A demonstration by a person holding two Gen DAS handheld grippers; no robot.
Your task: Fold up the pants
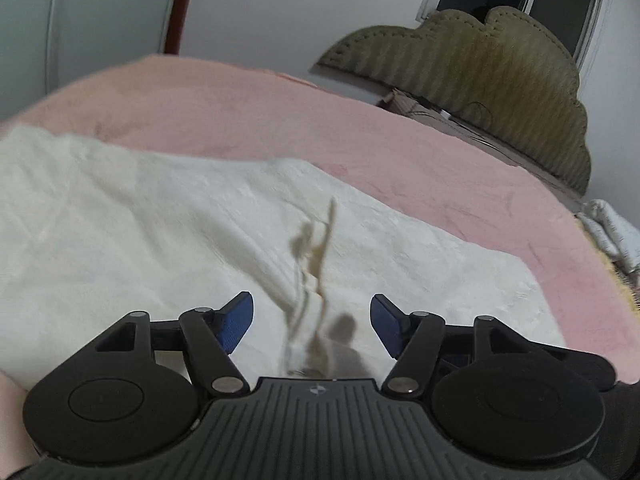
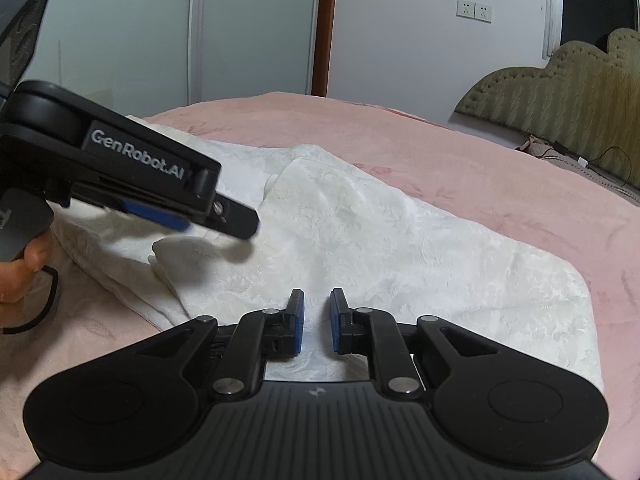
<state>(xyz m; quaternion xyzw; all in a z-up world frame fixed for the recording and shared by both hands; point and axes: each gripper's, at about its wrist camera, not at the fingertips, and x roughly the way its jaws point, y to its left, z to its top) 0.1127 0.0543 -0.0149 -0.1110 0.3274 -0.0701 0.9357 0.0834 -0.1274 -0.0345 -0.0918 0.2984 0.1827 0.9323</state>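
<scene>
While two hand-held grippers [image 1: 312, 326] [image 2: 316, 322] hover, one white pants [image 2: 360, 232] lies folded.

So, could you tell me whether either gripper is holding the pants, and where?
Neither, as far as shows: the left gripper stands open over the white pants, and the right gripper, nearly shut, pinches no cloth.

Dim indoor light, soft shadows, motion blur, fisheye-bent edges.

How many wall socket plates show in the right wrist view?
2. Both sit side by side on the white wall right of the brown door frame: the left socket plate and the right socket plate. Others could be out of frame.
</scene>
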